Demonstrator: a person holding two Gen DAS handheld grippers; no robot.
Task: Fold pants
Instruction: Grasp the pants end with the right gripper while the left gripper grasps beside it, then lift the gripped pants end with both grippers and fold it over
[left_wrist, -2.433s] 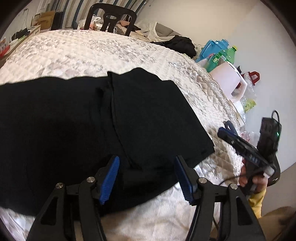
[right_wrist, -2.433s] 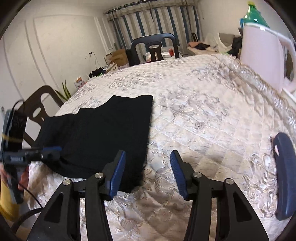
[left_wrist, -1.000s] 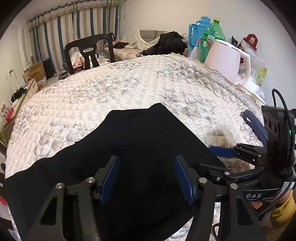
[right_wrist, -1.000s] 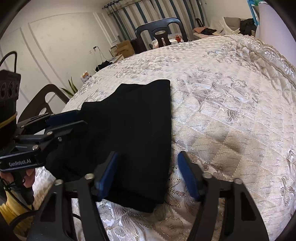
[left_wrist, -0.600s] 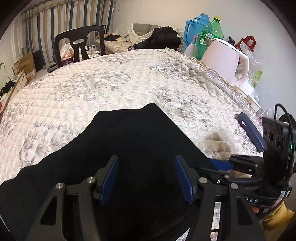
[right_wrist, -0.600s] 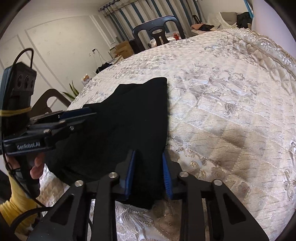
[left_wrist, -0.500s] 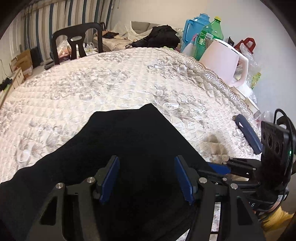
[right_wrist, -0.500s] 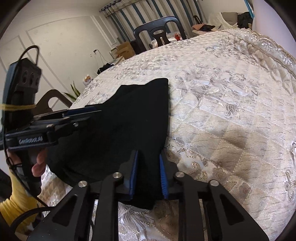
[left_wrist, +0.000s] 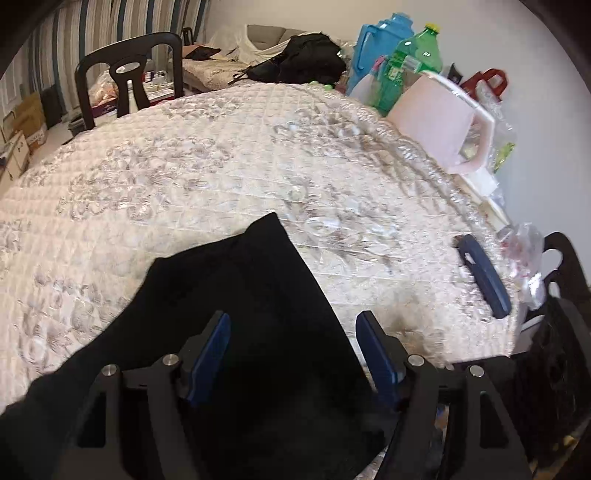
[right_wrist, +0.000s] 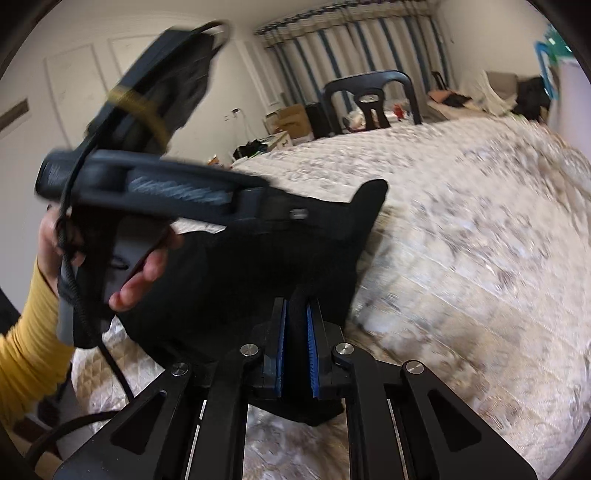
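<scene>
The black pants (left_wrist: 236, 332) lie on the quilted tabletop (left_wrist: 221, 177), filling the 6 to 8 o'clock part of the left wrist view, one corner peaking toward 12. The left hand-held gripper (left_wrist: 293, 354) hangs over them, its jaws standing wide and having just been opening, with cloth below but not pinched. The right hand-held gripper (right_wrist: 295, 339) has just been closing and now pinches a fold of the pants' near edge between its blue pads (right_wrist: 281, 347). A pink kettle (left_wrist: 439, 122) stands at 2 o'clock near the tabletop's rim.
</scene>
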